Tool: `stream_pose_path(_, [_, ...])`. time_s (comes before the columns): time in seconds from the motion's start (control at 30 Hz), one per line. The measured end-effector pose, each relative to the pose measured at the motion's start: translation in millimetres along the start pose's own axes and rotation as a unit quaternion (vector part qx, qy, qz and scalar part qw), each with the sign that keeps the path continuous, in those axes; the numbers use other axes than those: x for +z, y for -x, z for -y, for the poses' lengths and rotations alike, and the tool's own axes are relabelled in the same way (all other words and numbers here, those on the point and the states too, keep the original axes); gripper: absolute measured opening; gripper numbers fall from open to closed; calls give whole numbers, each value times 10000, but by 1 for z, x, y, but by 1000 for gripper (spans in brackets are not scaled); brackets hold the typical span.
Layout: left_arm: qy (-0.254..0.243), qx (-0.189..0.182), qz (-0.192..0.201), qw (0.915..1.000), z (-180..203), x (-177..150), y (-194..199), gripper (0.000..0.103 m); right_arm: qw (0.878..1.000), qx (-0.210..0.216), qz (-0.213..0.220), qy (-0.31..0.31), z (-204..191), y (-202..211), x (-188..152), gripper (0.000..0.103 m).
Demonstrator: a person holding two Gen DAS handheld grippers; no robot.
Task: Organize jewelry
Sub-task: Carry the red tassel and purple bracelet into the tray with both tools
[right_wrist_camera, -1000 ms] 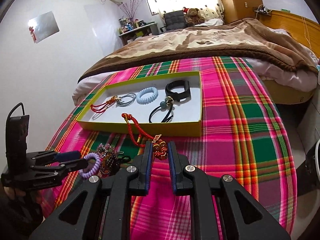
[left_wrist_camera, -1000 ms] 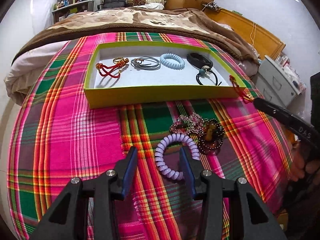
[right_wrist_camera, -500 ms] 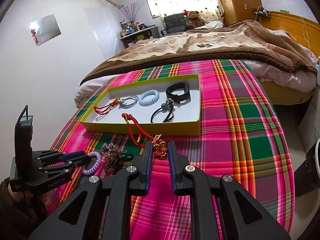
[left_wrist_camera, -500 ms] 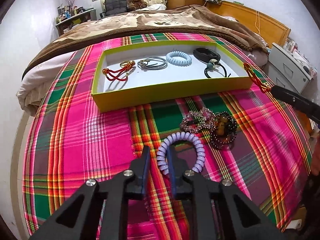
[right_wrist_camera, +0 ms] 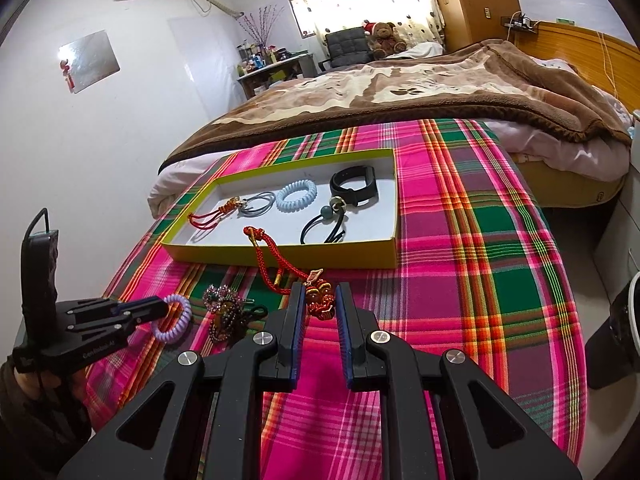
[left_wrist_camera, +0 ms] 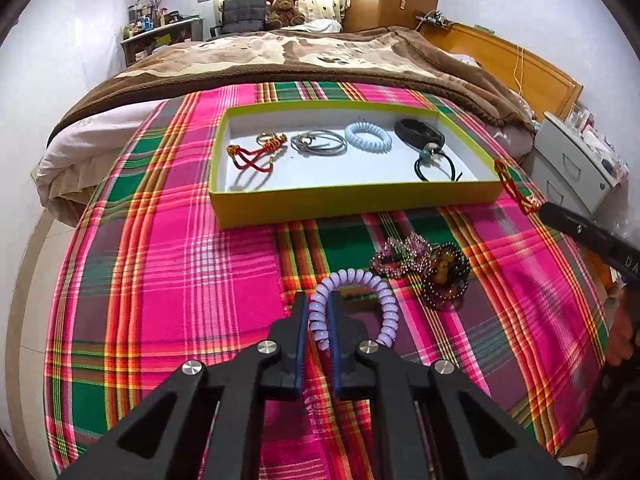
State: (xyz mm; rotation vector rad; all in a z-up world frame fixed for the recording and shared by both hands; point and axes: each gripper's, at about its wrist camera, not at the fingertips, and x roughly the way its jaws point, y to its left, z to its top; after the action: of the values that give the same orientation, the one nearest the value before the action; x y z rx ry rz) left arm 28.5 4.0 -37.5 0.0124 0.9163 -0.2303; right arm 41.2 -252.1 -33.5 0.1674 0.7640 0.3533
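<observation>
My left gripper point(left_wrist_camera: 319, 306) is shut on a purple coil bracelet point(left_wrist_camera: 386, 306) and holds it just above the plaid cloth; it also shows in the right wrist view point(right_wrist_camera: 174, 318). My right gripper point(right_wrist_camera: 318, 296) is shut on a red knotted charm point(right_wrist_camera: 318, 300), whose cord point(right_wrist_camera: 266, 258) hangs toward the yellow-green tray point(right_wrist_camera: 288, 254). The tray point(left_wrist_camera: 352, 200) holds a red cord charm point(left_wrist_camera: 256, 154), grey rings point(left_wrist_camera: 318, 142), a pale blue coil point(left_wrist_camera: 368, 136), a black band point(left_wrist_camera: 418, 132) and a black hair tie point(left_wrist_camera: 436, 166).
A pile of beaded bracelets point(left_wrist_camera: 424, 266) lies on the plaid cloth point(left_wrist_camera: 160, 280) between the tray and my left gripper. A brown blanket point(left_wrist_camera: 320, 56) covers the bed beyond the tray. A white cabinet point(left_wrist_camera: 576, 160) stands at the right.
My left gripper closed on the purple coil bracelet and lifted it slightly. The right gripper kept holding the red charm and rose a little.
</observation>
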Motion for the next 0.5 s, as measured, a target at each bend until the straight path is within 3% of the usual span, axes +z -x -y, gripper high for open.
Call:
stream_pose_path(0.2, [14,-76,205,9998,-2,8,15,10,10000,-31,62,31,-3,5,4,16])
stream_pose_path(0.5, [-2,-192,496,9986,-8,46,21,10,9996,-123,144,206,-19,1,27,16])
